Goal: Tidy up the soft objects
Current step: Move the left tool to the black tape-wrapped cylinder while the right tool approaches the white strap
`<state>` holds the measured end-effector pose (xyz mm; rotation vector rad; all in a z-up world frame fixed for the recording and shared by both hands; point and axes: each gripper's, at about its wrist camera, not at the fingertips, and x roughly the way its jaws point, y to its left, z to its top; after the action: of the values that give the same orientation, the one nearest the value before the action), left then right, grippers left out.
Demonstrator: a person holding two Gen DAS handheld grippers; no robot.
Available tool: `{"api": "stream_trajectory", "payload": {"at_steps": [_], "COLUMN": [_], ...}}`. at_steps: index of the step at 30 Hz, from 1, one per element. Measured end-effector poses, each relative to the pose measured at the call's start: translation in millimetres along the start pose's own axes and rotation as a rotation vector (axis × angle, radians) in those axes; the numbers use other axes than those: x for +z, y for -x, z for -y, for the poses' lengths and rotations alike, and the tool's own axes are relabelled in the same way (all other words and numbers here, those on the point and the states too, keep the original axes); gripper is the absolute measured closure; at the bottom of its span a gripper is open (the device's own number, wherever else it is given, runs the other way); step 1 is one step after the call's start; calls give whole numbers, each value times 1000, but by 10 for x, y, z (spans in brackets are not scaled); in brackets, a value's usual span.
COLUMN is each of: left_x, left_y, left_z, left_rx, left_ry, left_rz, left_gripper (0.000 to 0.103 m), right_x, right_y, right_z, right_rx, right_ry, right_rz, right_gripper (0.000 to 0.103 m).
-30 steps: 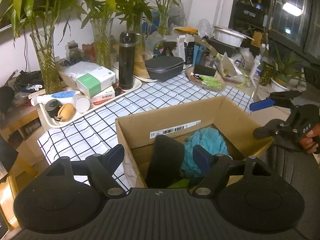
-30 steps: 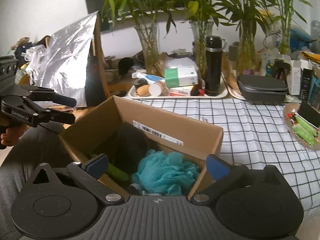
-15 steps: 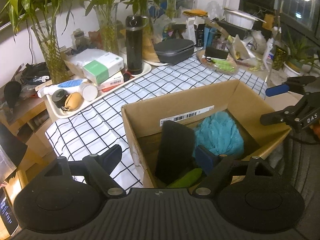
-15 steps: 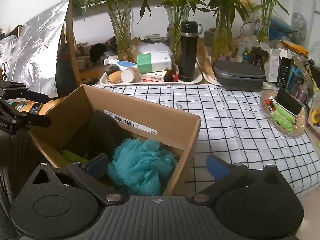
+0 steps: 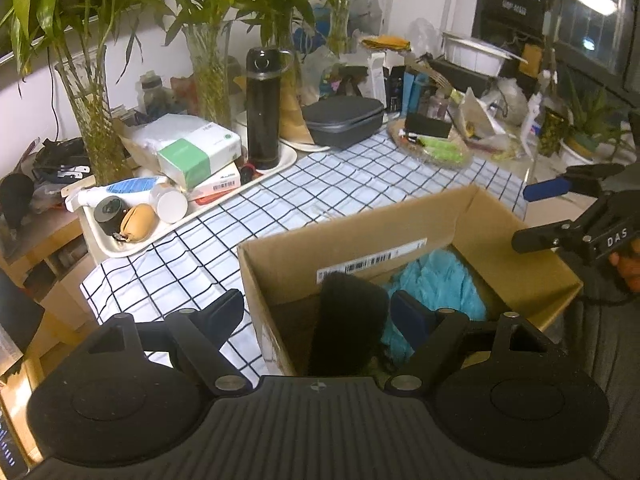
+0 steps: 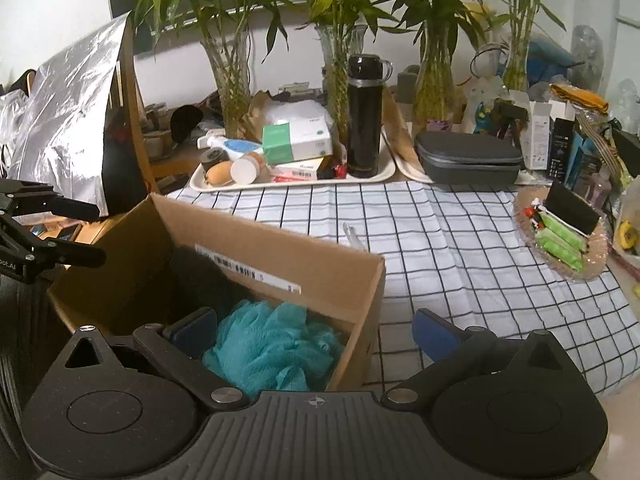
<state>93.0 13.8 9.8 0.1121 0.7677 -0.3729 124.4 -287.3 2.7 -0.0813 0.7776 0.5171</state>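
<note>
Loofah (teal) between right claw fingers

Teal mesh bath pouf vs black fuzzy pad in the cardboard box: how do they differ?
The teal mesh bath pouf is a ruffled, rounded bundle; the black fuzzy pad is a flat, dark slab. The pouf lies slumped, while the pad stands on edge. Both sit loose in the cardboard box, neither gripped.

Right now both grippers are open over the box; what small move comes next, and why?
Probably lower the left gripper onto the black soft piece standing in the cardboard box; it sits between the open jaws, beside the teal mesh sponge.
</note>
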Motion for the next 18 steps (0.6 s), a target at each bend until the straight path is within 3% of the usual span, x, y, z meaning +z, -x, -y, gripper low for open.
{"api": "stream_trajectory", "payload": {"at_steps": [18], "left_x": [357], "left_y": [-123], "left_z": [-315], "left_rx": [-21], "left_ry": [75], "left_rz": [89], "left_gripper": [22], "right_x": [311], "right_y": [-291], "right_z": [246], "right_rx": [1], "right_ry": [-43], "right_rz": [42], "right_gripper": [0]}}
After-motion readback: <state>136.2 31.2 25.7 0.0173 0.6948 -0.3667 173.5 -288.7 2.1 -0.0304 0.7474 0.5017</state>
